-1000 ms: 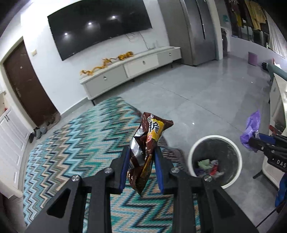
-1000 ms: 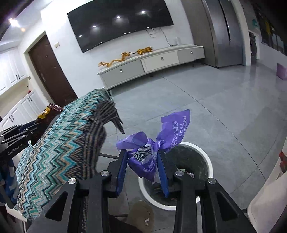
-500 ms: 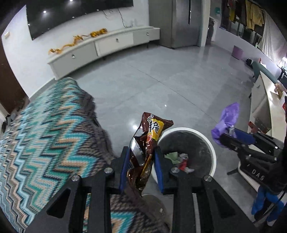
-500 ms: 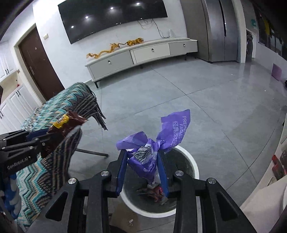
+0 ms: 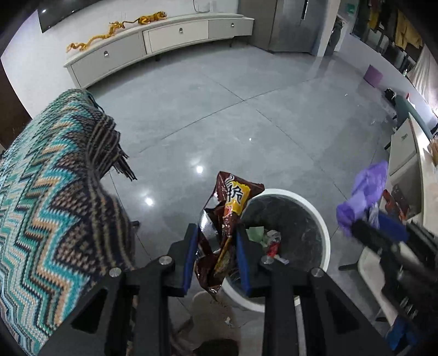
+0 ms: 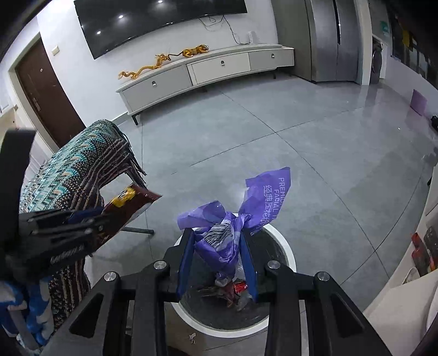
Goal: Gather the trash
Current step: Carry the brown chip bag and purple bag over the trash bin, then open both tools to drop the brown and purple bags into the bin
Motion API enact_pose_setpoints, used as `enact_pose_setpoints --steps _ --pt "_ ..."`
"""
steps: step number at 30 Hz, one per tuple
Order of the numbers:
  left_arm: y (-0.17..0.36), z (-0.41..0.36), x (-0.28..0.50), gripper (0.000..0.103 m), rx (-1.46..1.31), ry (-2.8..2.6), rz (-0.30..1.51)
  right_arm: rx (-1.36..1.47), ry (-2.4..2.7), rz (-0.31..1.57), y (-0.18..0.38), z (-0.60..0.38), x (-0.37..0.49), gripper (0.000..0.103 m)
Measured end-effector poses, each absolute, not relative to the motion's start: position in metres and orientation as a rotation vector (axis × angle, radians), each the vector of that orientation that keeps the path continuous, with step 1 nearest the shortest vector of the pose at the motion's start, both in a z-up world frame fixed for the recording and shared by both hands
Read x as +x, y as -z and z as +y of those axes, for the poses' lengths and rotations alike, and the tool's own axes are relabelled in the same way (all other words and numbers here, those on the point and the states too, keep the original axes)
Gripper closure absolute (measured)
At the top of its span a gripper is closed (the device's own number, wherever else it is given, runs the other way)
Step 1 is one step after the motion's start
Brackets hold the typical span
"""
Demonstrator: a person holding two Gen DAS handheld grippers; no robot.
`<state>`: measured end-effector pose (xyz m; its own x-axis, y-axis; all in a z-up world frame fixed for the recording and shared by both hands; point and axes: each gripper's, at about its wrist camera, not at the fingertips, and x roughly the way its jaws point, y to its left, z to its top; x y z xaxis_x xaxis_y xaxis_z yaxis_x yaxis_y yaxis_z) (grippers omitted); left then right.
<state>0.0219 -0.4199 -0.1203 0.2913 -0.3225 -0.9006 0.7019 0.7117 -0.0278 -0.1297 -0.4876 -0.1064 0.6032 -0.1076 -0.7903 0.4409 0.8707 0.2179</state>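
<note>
Now I've swung both tools from the table to the bin (image 5: 323,227), left tool (image 5: 216,243) clamping the snack bag (image 5: 227,216), right tool (image 6: 217,246) clamping the purple wrapper (image 6: 232,219), ready to drop.

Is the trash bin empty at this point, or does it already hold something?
Partly filled. The trash bin has crumpled scraps at the bottom: green, white and red bits in the left view, red and dark bits in the right view.

I count two grippers, the left gripper (image 5: 216,246) and the right gripper (image 6: 216,254), each with two blue-padded fingers. I see one brown snack wrapper (image 5: 227,213), one purple plastic bag (image 6: 232,230) and one white trash bin (image 5: 314,219). There is one zigzag blanket (image 5: 54,205), one TV cabinet (image 6: 208,74) and one television (image 6: 153,22).
</note>
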Motion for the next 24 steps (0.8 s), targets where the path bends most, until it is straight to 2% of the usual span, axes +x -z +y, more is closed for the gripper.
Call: enact_pose_setpoints --steps 11,24 --pt "0.149 -0.447 0.012 0.077 0.459 0.706 1.133 0.433 0.338 0.960 0.130 -0.495 -0.127 0.071" --pt "0.168 -0.457 0.012 0.076 0.477 0.695 1.154 0.348 0.323 1.046 0.110 -0.482 -0.122 0.069"
